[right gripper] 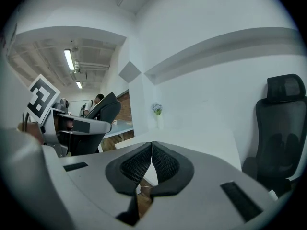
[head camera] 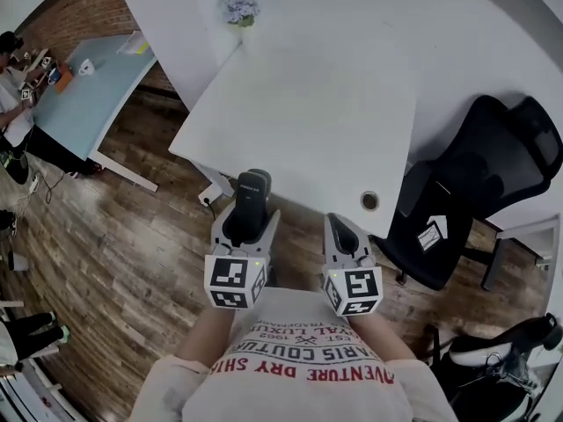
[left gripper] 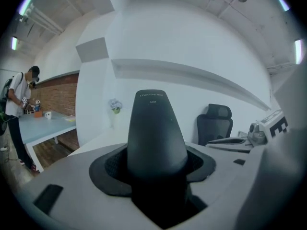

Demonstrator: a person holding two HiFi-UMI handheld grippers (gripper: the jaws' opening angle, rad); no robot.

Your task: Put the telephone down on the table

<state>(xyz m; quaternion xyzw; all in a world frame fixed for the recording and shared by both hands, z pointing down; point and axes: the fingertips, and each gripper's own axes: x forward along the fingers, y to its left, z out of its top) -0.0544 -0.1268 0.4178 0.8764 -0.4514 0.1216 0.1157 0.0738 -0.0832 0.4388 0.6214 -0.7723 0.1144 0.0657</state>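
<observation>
A dark grey telephone handset (head camera: 249, 202) sticks forward out of my left gripper (head camera: 247, 222), whose jaws are shut on its lower half. In the left gripper view the telephone (left gripper: 156, 135) rises upright between the black pads and fills the middle. I hold it in the air just short of the near edge of the white table (head camera: 308, 112). My right gripper (head camera: 343, 234) hovers beside it on the right, shut, its pads (right gripper: 164, 164) touching with nothing between them.
A small vase of pale flowers (head camera: 238, 10) stands at the table's far end. A black office chair (head camera: 479, 192) sits right of the table. A light blue table (head camera: 88, 95) with a person (head camera: 18, 104) beside it is far left. Wooden floor lies below.
</observation>
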